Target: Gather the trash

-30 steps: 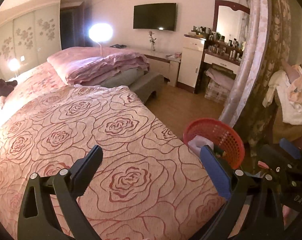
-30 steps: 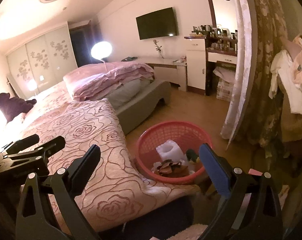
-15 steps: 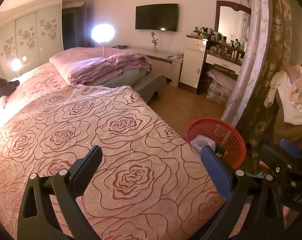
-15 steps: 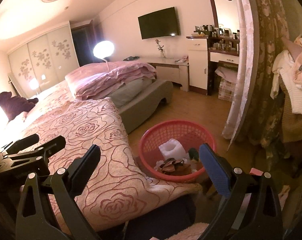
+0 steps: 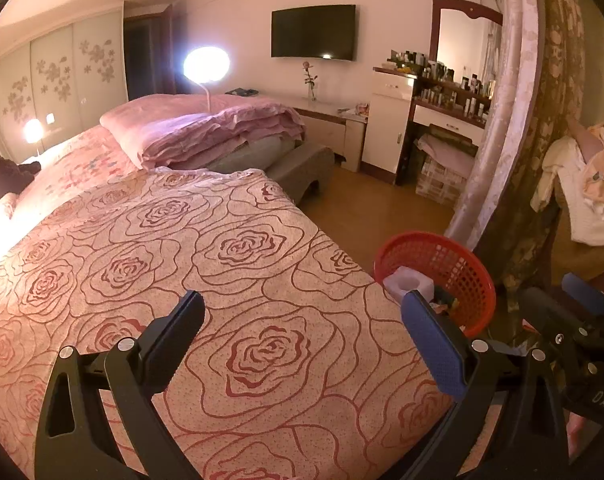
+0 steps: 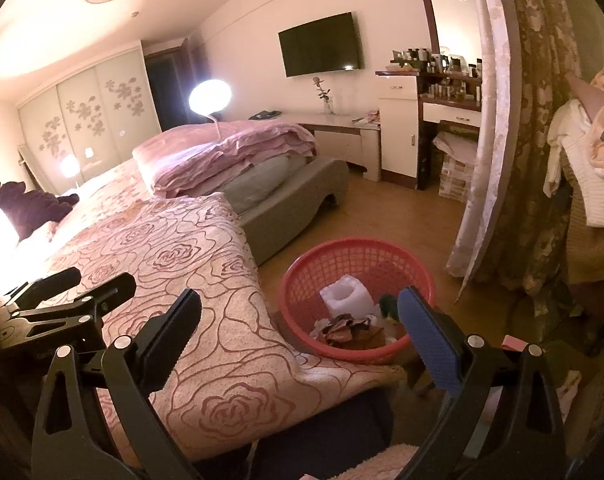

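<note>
Red plastic basket (image 6: 357, 256) with lattice walls and round rim stands upright, mouth upward, on the wooden floor (image 6: 401, 216) just beside the near right corner of the bed (image 6: 174, 256); being round, it shows no long axis; the rose-patterned bedspread (image 5: 238, 248) hangs over the bed edge and nearly meets the basket's left wall. Inside the basket: a white foam block (image 6: 345, 294) with a round hollow in its top, standing upright toward the back left; crumpled brown scraps (image 6: 343, 330) in front of it, lying flat with no clear direction; a small dark green item (image 6: 389, 304) at the right, partly hidden by a gripper finger, kind not determinable. Left gripper (image 5: 302, 332) hovers over the near edge of the bedspread, jaws spread wide, nothing between them; its right finger overlaps the basket rim in the left wrist view. Right gripper (image 6: 300, 326) is held over the bed's near right corner, pointing toward the basket, jaws likewise wide apart and empty. In the right wrist view the left gripper appears at the left edge over the bed. Background: folded pink quilt (image 5: 206, 132) at the far end of the bed; wall-mounted television (image 5: 313, 32); lit round lamp (image 5: 206, 65); floral curtain (image 6: 533, 120) at right.
</note>
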Tool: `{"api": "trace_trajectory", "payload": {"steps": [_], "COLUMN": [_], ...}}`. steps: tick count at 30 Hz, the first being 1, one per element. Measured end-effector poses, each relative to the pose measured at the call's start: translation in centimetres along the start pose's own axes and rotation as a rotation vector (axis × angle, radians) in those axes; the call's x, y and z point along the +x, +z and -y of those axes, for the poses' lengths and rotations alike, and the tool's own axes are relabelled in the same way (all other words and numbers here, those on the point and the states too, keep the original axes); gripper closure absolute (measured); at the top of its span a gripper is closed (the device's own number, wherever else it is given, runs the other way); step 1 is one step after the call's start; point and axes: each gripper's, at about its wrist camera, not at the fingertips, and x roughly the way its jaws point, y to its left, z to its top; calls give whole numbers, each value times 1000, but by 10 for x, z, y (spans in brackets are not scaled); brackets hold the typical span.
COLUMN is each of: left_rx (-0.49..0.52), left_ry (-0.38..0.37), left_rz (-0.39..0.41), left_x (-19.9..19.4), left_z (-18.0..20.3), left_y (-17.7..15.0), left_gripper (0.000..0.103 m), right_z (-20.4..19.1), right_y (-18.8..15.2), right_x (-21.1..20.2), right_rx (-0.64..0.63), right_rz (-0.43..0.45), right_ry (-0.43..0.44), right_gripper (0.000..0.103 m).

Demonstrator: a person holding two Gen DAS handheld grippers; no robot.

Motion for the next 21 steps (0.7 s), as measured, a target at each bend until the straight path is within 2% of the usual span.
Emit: {"api": "trace_trajectory", "payload": {"steps": [21], "left_rx": [3], "left_ry": [6], "left_rz": [-1], "left_x": [2], "left_z": [3], "left_y": [-4], "left_gripper": [8], "right_z": [0], "right_y": [0], "right_x": [0], "right_rx": [0], "right_rz": [-2], "right_ry": [1], "right_gripper": [7]}}
